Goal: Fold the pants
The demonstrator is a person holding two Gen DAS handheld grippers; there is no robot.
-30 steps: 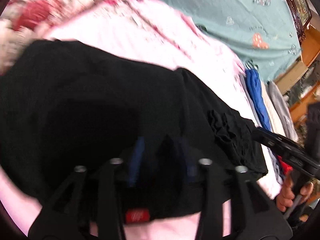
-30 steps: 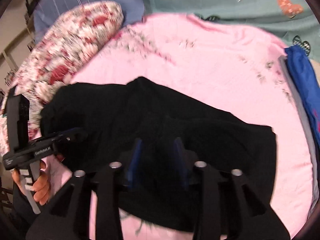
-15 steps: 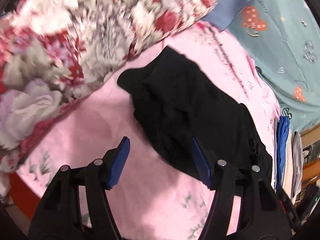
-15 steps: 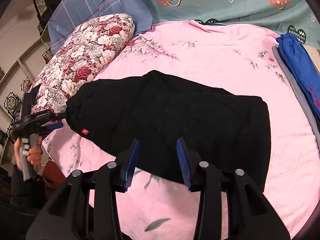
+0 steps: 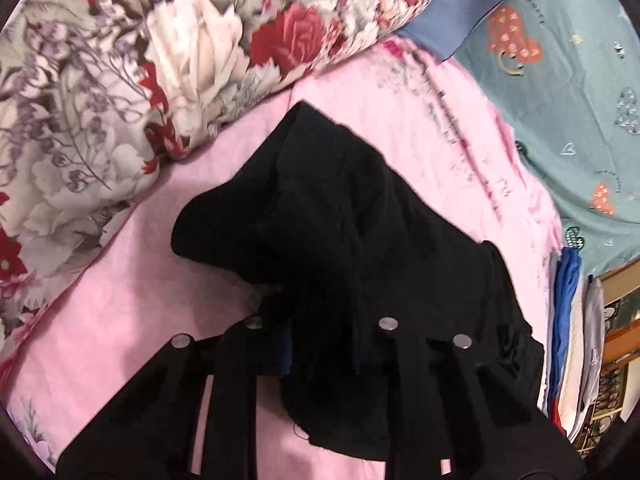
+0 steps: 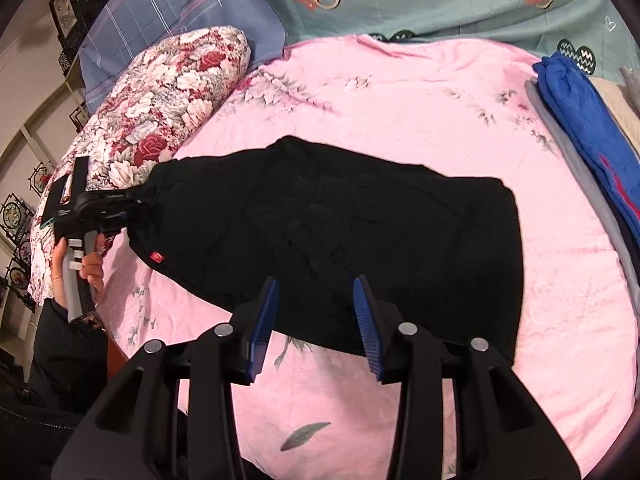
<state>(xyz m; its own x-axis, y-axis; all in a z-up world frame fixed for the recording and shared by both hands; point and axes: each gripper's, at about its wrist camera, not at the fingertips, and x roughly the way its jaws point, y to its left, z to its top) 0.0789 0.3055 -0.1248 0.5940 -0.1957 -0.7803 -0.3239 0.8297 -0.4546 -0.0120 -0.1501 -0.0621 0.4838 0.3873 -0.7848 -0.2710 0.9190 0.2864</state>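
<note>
The left tongs (image 6: 134, 206) pinch the black pants (image 6: 340, 240) near the flowery pillow (image 6: 160, 112); the right tongs (image 6: 316, 320) hang apart. A hard tug could bunch the fold.

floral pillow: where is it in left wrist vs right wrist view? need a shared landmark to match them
Left wrist: floral pillow fills the upper left, above the black pants.
Right wrist: floral pillow lies at upper left, beyond the left gripper.
Shared landmark: the blue folded garment at the right edge.

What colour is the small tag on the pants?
Red, seen best in the right wrist view: tag on the black pants.
</note>
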